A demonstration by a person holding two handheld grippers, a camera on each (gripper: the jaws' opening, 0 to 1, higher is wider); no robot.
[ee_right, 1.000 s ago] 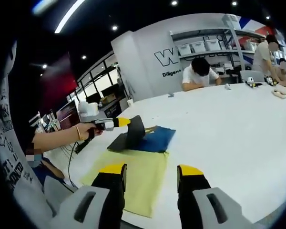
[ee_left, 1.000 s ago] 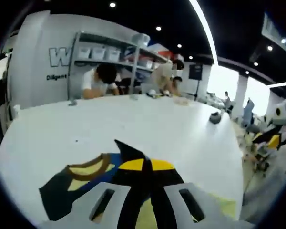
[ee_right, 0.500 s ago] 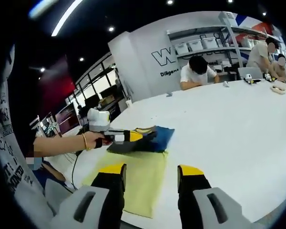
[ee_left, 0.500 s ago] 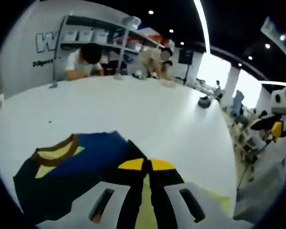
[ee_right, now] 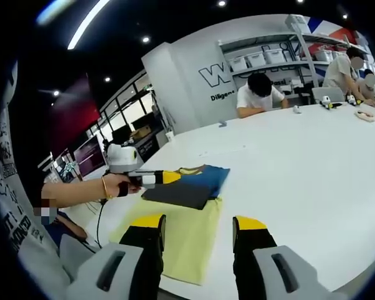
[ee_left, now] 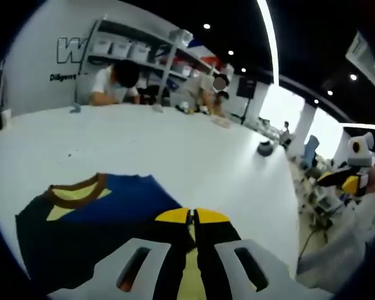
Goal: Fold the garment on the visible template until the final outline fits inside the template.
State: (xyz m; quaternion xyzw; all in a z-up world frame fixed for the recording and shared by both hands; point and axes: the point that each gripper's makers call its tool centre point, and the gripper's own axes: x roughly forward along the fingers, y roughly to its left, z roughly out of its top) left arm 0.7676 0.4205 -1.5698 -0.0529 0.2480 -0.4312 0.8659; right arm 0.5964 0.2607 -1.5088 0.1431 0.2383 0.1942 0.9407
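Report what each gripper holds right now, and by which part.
The left gripper is shut on the dark blue and black garment, pinching its edge nearest the yellow-green template. The right gripper is open over that template, holding nothing.

The right gripper (ee_right: pixel 197 226) hovered with jaws apart above the yellow template (ee_right: pixel 178 240) on the white table (ee_right: pixel 312 169). Beyond it lay the folded garment (ee_right: pixel 186 185) — dark and blue — with the left gripper (ee_right: pixel 169 177) at its edge.
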